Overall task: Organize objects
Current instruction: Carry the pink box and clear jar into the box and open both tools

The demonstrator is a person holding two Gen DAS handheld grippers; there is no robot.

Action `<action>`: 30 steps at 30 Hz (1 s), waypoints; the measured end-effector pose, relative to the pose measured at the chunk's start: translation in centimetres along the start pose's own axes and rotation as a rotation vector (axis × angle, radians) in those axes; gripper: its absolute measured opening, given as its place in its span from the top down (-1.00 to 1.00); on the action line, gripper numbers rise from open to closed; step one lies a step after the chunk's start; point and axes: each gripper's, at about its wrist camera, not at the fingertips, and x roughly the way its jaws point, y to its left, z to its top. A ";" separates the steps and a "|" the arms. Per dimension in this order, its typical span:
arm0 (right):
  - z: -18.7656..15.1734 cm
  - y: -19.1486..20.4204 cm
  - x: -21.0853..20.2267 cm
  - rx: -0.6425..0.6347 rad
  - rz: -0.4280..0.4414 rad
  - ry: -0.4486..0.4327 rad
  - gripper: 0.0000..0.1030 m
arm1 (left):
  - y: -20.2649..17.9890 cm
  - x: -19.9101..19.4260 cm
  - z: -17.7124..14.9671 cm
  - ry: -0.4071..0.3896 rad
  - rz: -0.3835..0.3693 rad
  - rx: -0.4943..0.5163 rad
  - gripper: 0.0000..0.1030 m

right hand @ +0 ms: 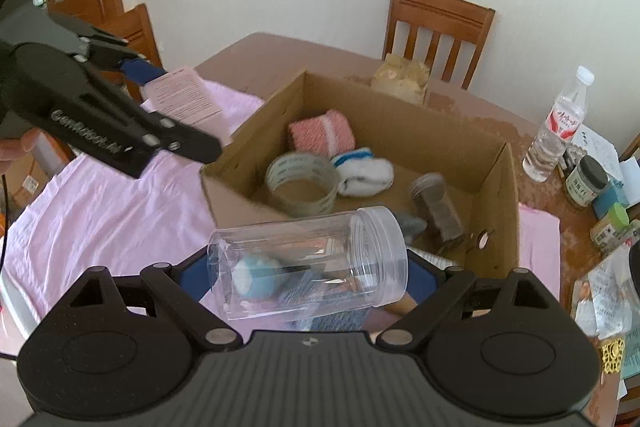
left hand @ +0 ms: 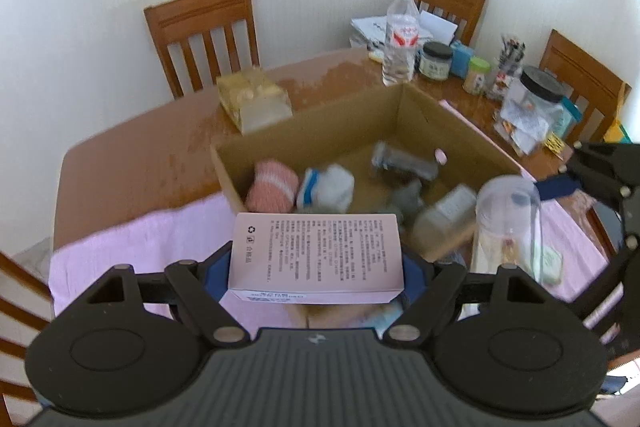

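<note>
My left tool (left hand: 316, 263) grips the pink box (left hand: 316, 255), my right tool (right hand: 308, 271) the clear jar (right hand: 308, 263); I should lower each into free space in the cardboard box (right hand: 496, 187).

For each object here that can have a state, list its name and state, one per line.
pink box: held by left gripper
clear jar: lidless, on its side, held by right gripper
cardboard box: open, partly filled
water bottle: capped, upright
</note>
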 end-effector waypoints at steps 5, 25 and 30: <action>2.1 -1.0 0.8 0.005 0.002 -0.031 -0.86 | 0.8 2.7 3.2 -0.012 0.014 -0.010 -0.56; 4.4 -3.4 6.9 0.031 0.063 -0.011 -1.00 | 1.5 11.9 8.7 0.009 0.017 -0.053 -0.62; 4.0 -4.0 7.1 0.054 0.050 0.008 -1.00 | 1.1 13.3 8.7 0.031 0.005 -0.066 -0.80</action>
